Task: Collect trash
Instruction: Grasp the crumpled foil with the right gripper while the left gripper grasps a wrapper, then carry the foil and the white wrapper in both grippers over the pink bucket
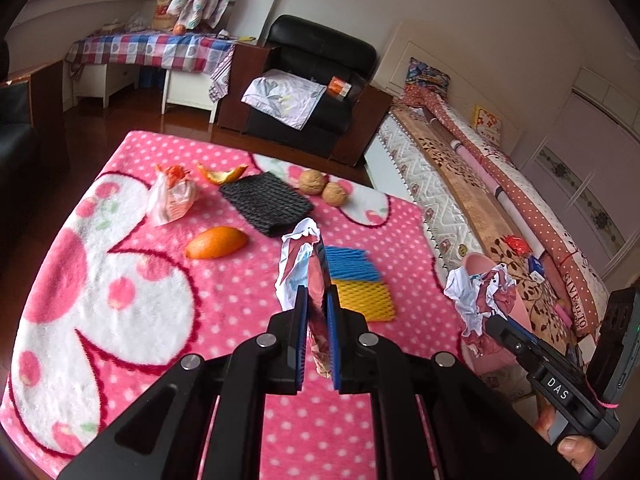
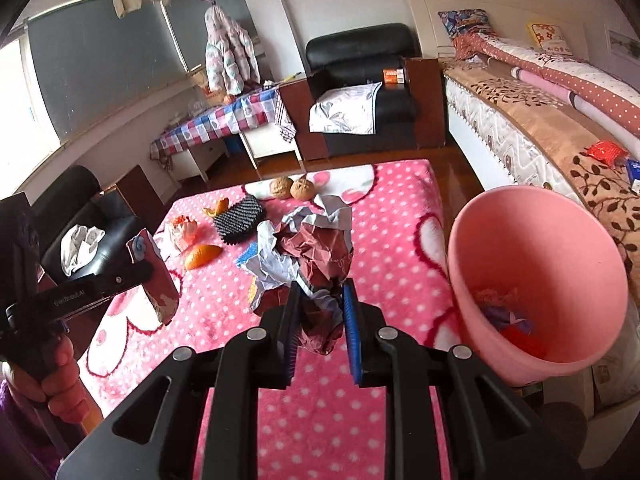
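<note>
Left gripper [image 1: 317, 300]: jaws clamped on a flattened paper wrapper [image 1: 316, 276]. Right gripper [image 2: 322, 300]: jaws closed around crumpled paper [image 2: 316, 248] above the desk [image 2: 360, 420]; pink bin [image 2: 532, 256] at 3 o'clock holds scraps.

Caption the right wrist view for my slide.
Right gripper holds crumpled paper beside the pink bin.

From my feed I see a black leather armchair [image 2: 362, 64] draped with a pale printed cloth [image 2: 346, 114], a checked-cloth side table [image 2: 216, 122], a quilted bed [image 2: 532, 128], and perhaps a padded jacket [image 2: 228, 58] hanging by the window.
</note>
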A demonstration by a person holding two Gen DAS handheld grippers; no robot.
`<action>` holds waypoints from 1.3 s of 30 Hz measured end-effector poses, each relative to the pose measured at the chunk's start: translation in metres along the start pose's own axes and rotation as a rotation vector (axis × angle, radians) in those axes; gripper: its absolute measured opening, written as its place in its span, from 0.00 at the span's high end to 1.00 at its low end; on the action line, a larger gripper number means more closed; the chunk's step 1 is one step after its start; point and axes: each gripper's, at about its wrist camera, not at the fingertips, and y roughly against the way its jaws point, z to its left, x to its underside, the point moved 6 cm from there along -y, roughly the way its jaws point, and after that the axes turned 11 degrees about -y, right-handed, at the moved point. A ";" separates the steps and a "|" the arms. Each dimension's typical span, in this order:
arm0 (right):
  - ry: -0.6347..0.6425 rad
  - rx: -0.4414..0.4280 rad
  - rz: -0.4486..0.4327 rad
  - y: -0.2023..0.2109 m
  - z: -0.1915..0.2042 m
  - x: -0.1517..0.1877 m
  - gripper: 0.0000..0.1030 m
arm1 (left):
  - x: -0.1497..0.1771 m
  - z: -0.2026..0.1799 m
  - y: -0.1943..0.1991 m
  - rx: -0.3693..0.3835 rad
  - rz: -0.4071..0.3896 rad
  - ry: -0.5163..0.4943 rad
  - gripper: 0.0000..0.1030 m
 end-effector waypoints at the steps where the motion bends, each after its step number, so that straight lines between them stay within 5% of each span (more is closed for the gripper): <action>1: -0.001 0.001 -0.004 0.002 -0.002 0.000 0.80 | -0.001 -0.004 0.001 0.003 -0.002 -0.003 0.92; 19: -0.138 0.016 -0.093 0.037 -0.065 -0.009 0.80 | -0.020 -0.086 -0.005 0.148 -0.031 -0.110 0.92; 39: -0.280 0.189 -0.181 0.053 -0.168 -0.019 0.80 | -0.032 -0.230 -0.068 0.344 0.021 -0.312 0.92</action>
